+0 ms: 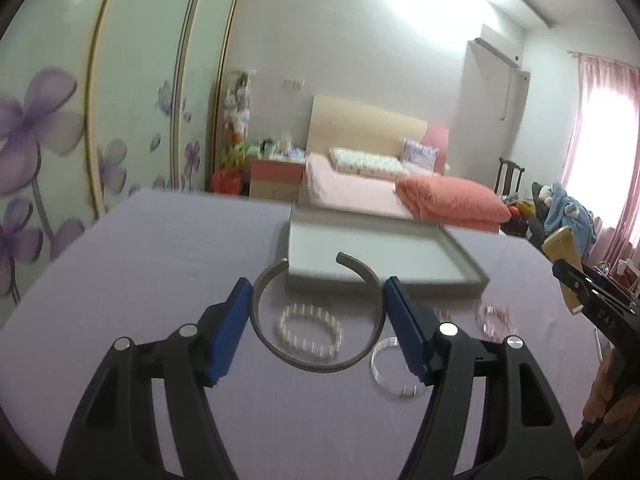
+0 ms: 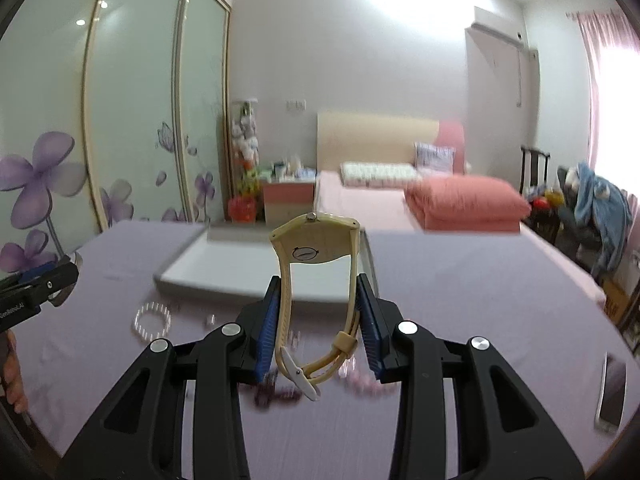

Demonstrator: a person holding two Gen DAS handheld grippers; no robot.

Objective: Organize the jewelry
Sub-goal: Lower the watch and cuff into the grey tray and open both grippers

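Note:
My left gripper (image 1: 318, 284) is shut on a grey open cuff bangle (image 1: 320, 367), with the blue pads pressing its two sides; it hangs above the lilac tablecloth. My right gripper (image 2: 319, 280) is shut on a cream wristwatch (image 2: 316, 240), gripping both straps, with the case uppermost and the buckle end dangling below. A grey shallow tray (image 1: 384, 282) (image 2: 208, 278) lies just beyond both grippers. On the cloth lie a clear bead bracelet (image 1: 308, 332) (image 2: 154, 320), a clear plastic bangle (image 1: 394, 368) and a pale pink bead bracelet (image 1: 496, 320).
Blurred pink beads (image 2: 368, 384) and dark purple beads (image 2: 276, 392) lie under the right gripper. A phone (image 2: 610, 392) rests near the table's right edge. A person's hand (image 1: 608, 396) shows at the right of the left wrist view. A bed (image 2: 460, 200) stands behind the table.

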